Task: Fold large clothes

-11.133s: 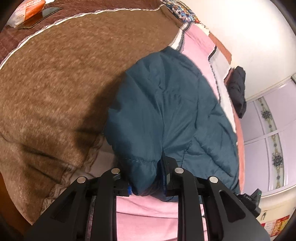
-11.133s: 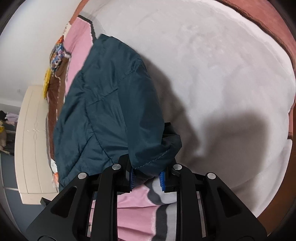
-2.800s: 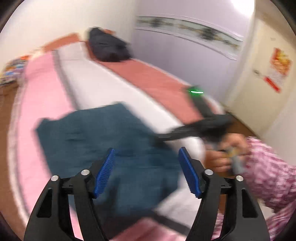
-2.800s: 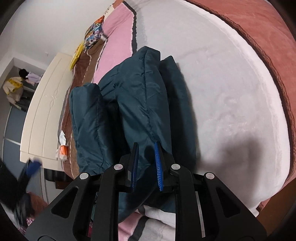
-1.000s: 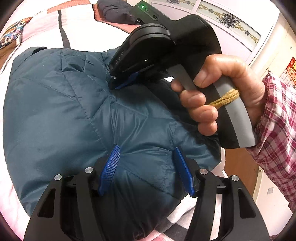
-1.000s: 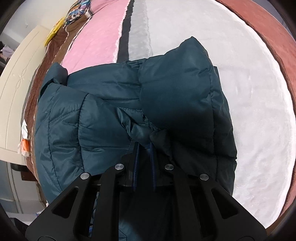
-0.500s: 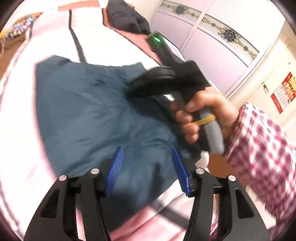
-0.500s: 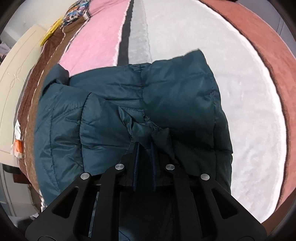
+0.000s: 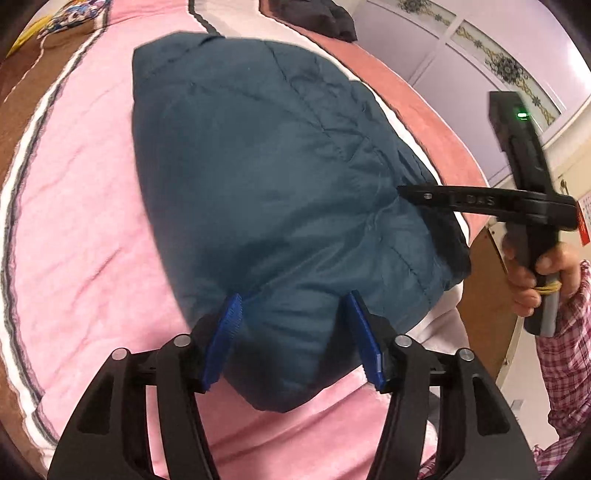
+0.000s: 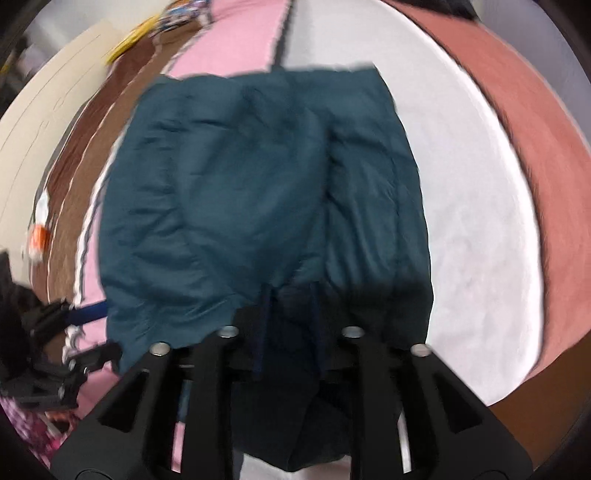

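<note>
A dark teal puffer jacket point(image 9: 280, 177) lies folded into a thick bundle on the bed; it also fills the right wrist view point(image 10: 258, 192). My left gripper point(image 9: 291, 325) is open, its blue pads on either side of the jacket's near edge without pinching it. My right gripper point(image 10: 290, 325) has its jaws slightly apart around a dark fold at the jacket's near edge; in the left wrist view it point(image 9: 413, 194) reaches into the jacket's right side.
The bed has a pink blanket point(image 9: 81, 229), a white section point(image 10: 480, 229) and a reddish-brown band point(image 10: 546, 129). A dark garment point(image 9: 314, 14) lies at the far end. A cream cabinet point(image 10: 40, 110) and wardrobe doors point(image 9: 461, 48) stand beside the bed.
My left gripper moved down to the jacket's near edge. My right gripper, which had been shut on a fold, has opened slightly and pulled back; the jacket lies flatter.
</note>
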`<state>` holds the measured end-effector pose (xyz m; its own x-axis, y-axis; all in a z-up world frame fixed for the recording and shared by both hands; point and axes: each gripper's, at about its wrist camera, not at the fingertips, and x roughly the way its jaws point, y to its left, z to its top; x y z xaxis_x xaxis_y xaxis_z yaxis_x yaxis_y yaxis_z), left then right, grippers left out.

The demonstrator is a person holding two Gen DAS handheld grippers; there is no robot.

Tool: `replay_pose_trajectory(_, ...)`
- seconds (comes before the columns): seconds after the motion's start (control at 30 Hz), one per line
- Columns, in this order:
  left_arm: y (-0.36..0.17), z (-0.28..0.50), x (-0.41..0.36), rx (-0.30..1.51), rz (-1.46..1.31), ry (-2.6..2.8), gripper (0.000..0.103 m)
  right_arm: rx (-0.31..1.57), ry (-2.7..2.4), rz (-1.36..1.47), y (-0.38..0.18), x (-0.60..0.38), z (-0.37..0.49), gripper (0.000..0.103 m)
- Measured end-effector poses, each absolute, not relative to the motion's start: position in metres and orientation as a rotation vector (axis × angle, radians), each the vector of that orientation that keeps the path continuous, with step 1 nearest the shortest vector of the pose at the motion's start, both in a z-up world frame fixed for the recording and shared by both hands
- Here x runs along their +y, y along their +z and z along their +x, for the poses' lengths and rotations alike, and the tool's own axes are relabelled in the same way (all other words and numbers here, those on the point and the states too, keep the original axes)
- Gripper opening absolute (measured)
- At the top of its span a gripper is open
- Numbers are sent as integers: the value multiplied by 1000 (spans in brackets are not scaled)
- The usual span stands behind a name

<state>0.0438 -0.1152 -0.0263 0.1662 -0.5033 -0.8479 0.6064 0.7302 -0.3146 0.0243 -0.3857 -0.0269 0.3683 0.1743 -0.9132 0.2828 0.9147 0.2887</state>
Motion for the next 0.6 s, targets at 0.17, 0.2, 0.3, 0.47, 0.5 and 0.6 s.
replay_pose_trajectory(0.17, -25, 46, -112, 1152, 85, -786, 59, 1196, -78, 481, -32, -393, 25, 39)
replay_pose_trajectory(0.2, -19, 48, -107, 1149, 42, -788, 59, 1186, -81, 490, -27, -394, 23, 39)
replay_pose_trajectory(0.3, -1, 49, -86, 1113, -42, -811, 69, 1121, -56, 558, -3, -402, 7, 42)
replay_pose_trajectory(0.47, 14, 62, -52, 1055, -154, -790, 78, 1005, -67, 635, 31, -436, -43, 69)
replay_pose_trajectory(0.5, 14, 65, -48, 1055, -175, -784, 79, 1008, -63, 659, 29, -440, -49, 71)
replay_pose_trajectory(0.6, 0, 85, -31, 1080, -273, -745, 81, 1068, -35, 769, 7, -454, -59, 73)
